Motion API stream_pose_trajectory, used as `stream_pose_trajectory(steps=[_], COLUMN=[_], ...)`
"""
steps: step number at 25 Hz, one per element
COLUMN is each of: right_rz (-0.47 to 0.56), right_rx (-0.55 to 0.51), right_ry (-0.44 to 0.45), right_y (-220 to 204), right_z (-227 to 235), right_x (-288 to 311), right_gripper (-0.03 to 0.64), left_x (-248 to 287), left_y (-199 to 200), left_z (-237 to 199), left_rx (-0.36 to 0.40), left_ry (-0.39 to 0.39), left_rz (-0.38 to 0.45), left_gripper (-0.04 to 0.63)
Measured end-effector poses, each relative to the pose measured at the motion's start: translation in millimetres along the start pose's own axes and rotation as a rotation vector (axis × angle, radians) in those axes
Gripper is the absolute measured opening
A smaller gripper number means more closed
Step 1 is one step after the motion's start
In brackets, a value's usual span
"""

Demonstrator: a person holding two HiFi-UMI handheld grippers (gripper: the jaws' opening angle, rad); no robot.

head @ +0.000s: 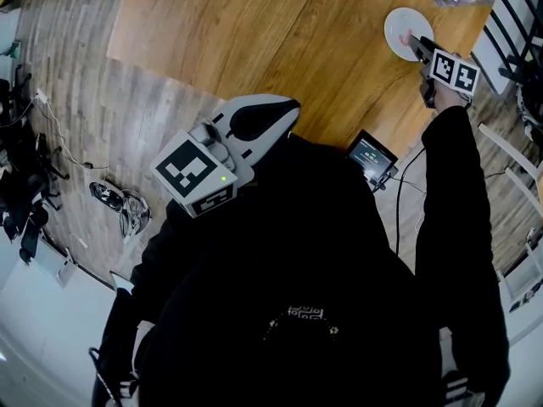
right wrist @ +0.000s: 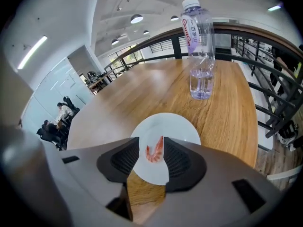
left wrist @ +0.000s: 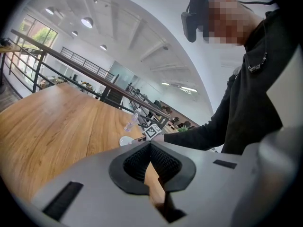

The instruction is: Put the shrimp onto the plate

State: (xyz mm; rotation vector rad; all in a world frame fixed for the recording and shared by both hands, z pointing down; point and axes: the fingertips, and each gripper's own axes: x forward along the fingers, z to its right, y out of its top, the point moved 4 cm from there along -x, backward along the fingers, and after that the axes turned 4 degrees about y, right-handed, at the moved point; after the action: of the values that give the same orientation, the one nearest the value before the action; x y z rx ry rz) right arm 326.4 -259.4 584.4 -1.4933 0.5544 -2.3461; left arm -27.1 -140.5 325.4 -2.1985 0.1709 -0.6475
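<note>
A small pink shrimp (right wrist: 155, 151) lies on the white plate (right wrist: 176, 126), which sits on the wooden table near its right end. My right gripper (right wrist: 151, 148) hovers just over the plate, jaws open, with the shrimp in the gap and neither pad pressing on it. In the head view the same gripper (head: 420, 47) reaches over the plate (head: 399, 24). My left gripper (head: 284, 113) is held close to the person's chest at the table's near edge, its jaws shut with nothing between them (left wrist: 150, 145).
A clear water bottle (right wrist: 199, 56) stands upright just beyond the plate, near the railing side. A small dark device with a screen (head: 371, 158) sits at the table's near edge with a cable hanging down. Bare wood (head: 254, 32) stretches to the left.
</note>
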Motion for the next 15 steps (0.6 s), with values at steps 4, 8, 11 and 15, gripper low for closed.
stream_pose_trajectory(steps=[4,8,11,15], right_rz=[0.073,0.107,0.09,0.185], right_rx=[0.012,0.019,0.016,0.055], right_ry=[0.019,0.056,0.067,0.121], right_y=[10,8,-12,-15], right_z=[-15,-40,-48,-66], right_x=[-25,-45,-55,-83], right_gripper=[0.083,0.02,0.018,0.018], left_x=[-1,2,14,24], left_y=[8,23,31,37], left_z=[3,-4,-2,5], left_rx=[0.042,0.079,0.105,0.155], left_ry=[-0.027,-0.069,-0.107,-0.162], left_rz=[-0.012,-0.018,-0.026,-0.043], left_gripper=[0.005,0.005,0.005,0.005])
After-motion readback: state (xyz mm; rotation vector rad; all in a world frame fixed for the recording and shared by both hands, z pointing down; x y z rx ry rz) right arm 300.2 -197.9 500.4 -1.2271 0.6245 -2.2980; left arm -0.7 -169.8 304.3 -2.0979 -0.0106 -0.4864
